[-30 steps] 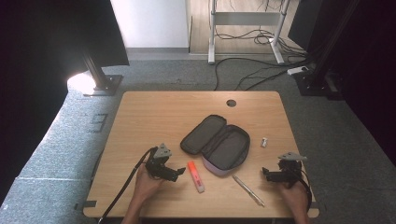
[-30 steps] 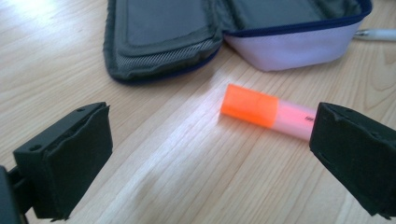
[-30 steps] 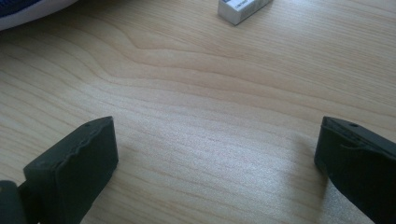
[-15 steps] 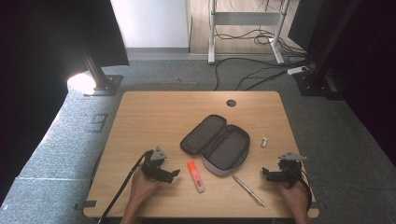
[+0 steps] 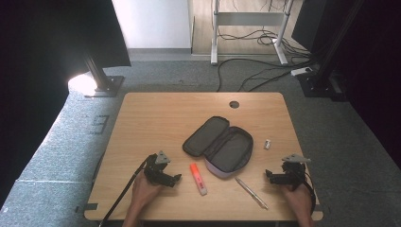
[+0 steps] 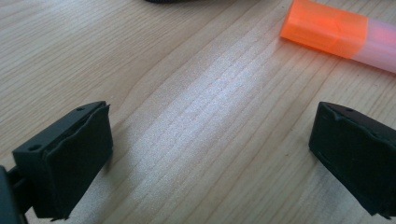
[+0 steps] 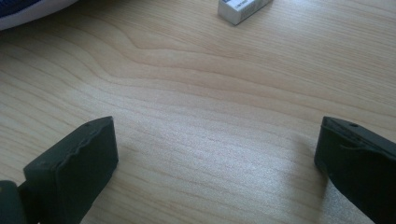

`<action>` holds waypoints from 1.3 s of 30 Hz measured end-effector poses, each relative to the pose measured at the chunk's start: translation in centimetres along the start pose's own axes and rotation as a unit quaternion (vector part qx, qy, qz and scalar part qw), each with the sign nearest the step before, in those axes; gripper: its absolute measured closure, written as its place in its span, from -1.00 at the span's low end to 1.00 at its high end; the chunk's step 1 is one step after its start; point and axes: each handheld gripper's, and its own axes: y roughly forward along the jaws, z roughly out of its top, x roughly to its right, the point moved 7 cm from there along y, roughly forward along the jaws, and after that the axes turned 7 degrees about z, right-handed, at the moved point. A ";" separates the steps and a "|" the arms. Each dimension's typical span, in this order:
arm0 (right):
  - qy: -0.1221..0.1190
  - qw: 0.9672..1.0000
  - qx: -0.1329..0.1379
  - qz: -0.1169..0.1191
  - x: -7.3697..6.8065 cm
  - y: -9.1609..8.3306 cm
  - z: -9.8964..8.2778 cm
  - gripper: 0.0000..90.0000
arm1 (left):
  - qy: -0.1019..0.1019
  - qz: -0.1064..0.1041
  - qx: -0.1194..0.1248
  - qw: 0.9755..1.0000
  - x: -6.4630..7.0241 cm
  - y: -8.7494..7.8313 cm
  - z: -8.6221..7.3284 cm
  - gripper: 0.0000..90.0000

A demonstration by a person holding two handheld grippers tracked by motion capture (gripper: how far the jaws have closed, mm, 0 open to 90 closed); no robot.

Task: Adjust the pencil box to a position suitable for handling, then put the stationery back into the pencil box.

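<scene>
At 1 o'clock from left gripper (image 6: 210, 154), jaws wide and empty: orange highlighter (image 5: 198, 178), flat on table (image 5: 156, 123). Probably light, stiff, smooth; best gripped mid-barrel. Right gripper (image 7: 217, 163) wide too.

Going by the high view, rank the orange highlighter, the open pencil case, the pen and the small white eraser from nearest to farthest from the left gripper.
From the left gripper:
1. Orange highlighter, just to its right.
2. Open pencil case, farther right and up the table.
3. Pen, near the front edge past the case.
4. Small white eraser, far right, beyond the case.
</scene>
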 end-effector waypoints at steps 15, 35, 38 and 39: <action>0.000 1.000 0.000 0.001 0.0 0.0 0.0 -1.00 | -0.002 0.002 0.000 1.000 0.0 0.0 0.0 -1.00; -0.003 0.999 0.005 0.034 -0.9 -0.1 1.6 -0.79 | -0.003 0.002 0.000 1.000 0.0 0.0 0.0 -1.00; -0.003 0.999 0.005 0.037 -1.2 0.2 1.9 -0.71 | -0.003 0.002 0.000 1.000 0.0 0.0 0.0 -1.00; -0.004 0.999 0.005 0.036 -1.2 0.3 2.1 -0.71 | -0.003 0.002 0.000 1.000 0.0 0.0 0.0 -1.00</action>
